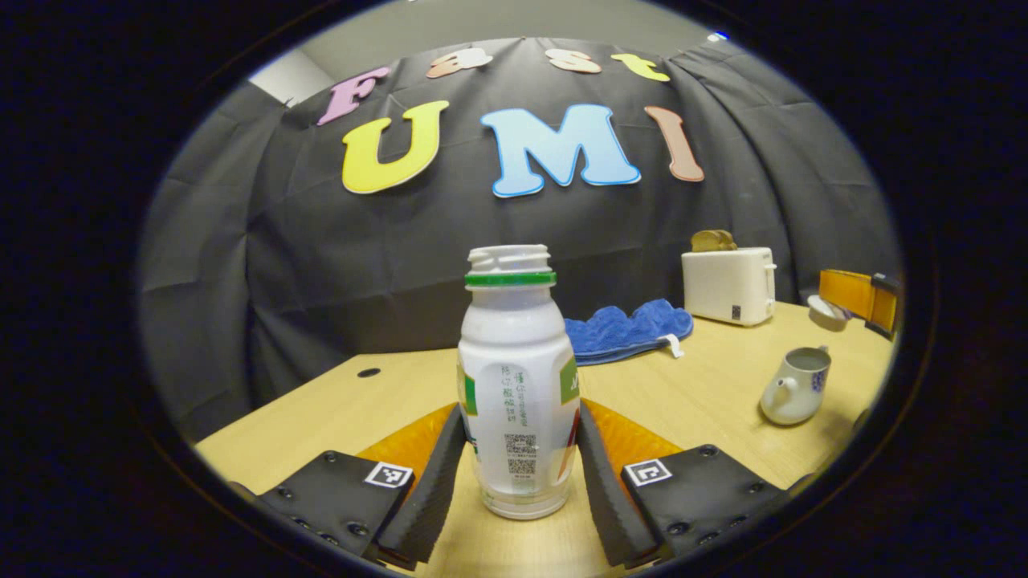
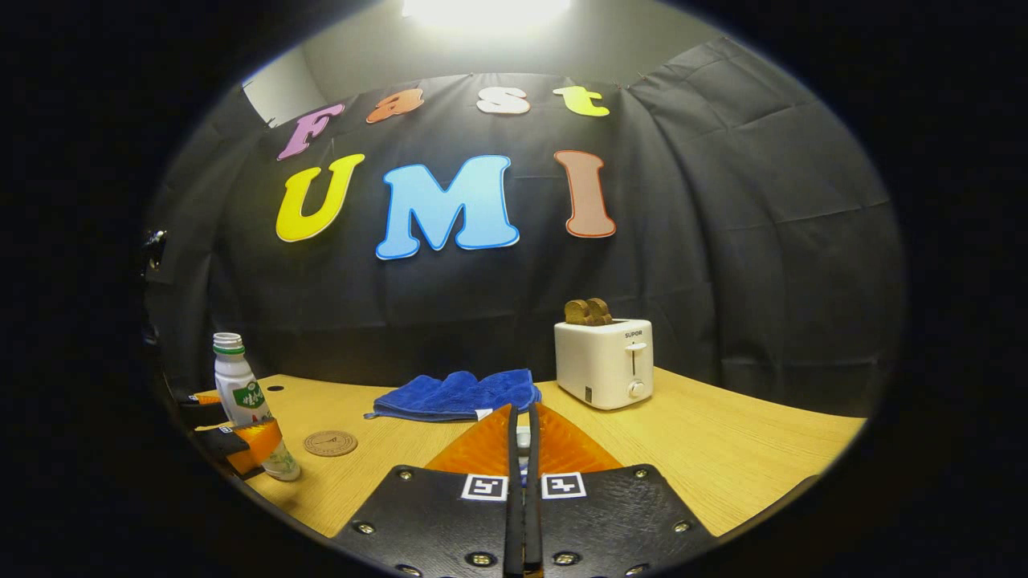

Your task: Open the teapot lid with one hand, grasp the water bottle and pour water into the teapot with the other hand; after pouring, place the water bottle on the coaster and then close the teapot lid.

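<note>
Table [image 2: 723, 449] wooden — left claw [image 1: 520, 474] clamps bottle [image 1: 518, 377]; right claw [image 2: 523, 449] pinches lid [image 2: 523, 439].

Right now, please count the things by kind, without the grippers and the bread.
Bottle: 1
Teapot: 1
Lid: 1
Coaster: 1
Cloth: 1
Toaster: 1
Total: 6

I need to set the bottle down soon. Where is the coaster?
In the right gripper view the coaster lies on the table at lower left, just right of the bottle, in front of the blue towel.
</note>
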### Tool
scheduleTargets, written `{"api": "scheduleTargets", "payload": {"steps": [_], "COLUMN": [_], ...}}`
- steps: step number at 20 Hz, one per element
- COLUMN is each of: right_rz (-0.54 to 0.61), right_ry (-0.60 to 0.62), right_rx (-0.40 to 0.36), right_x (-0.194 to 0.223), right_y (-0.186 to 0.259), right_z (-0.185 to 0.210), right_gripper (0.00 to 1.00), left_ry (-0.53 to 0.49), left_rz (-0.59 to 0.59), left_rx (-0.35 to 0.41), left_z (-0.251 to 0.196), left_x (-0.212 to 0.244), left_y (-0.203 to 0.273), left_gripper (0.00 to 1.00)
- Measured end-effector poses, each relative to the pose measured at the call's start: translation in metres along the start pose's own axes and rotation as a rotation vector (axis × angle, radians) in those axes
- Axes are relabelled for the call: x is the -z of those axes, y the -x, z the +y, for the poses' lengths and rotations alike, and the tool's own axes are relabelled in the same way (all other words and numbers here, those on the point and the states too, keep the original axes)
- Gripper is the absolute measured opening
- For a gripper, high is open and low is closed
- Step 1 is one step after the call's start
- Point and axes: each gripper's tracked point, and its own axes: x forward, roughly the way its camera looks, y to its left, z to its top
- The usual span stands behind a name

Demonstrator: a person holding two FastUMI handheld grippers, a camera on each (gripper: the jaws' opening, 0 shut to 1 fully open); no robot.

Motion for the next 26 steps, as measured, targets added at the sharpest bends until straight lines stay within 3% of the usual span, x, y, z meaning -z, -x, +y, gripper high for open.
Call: {"api": "scheduleTargets", "payload": {"steps": [6,8,9,10,13,15,19,20,26], "right_rz": [-0.005,0.000,0.003,0.003,-0.001,-0.011,-0.027,-0.028,-0.056], "right_ry": [-0.043,-0.057,-0.064,-0.071,-0.083,-0.090,-0.103,-0.108,-0.132], "right_rx": [0.056,0.076,0.084,0.088,0.103,0.109,0.123,0.122,0.130], "right_x": [-0.003,-0.002,-0.002,-0.002,-0.004,-0.006,-0.010,-0.011,-0.019], "right_y": [0.000,0.000,0.000,0.000,0.001,0.002,0.003,0.004,0.008], "right_z": [-0.019,-0.026,-0.029,-0.030,-0.036,-0.037,-0.042,-0.043,-0.048], "right_gripper": [0.01,0.01,0.01,0.01,0.01,0.01,0.01,0.01,0.01], "left_ry": [-0.193,-0.261,-0.310,-0.373,-0.548,-0.618,-0.730,-0.760,-0.943], "left_rz": [-0.004,-0.008,-0.013,-0.020,-0.048,-0.052,-0.061,-0.064,-0.112], "left_rx": [-0.001,-0.004,-0.008,-0.012,-0.013,-0.004,-0.007,-0.006,0.047], "left_z": [-0.007,-0.008,-0.010,-0.011,-0.016,-0.021,-0.024,-0.027,-0.056], "left_x": [-0.005,-0.010,-0.013,-0.016,-0.028,-0.030,-0.037,-0.039,-0.053], "left_y": [0.002,0.002,0.002,0.001,0.001,-0.003,-0.010,-0.013,-0.025], "left_gripper": [0.81,0.84,0.77,0.84,0.81,0.85,0.76,0.85,0.85]}}
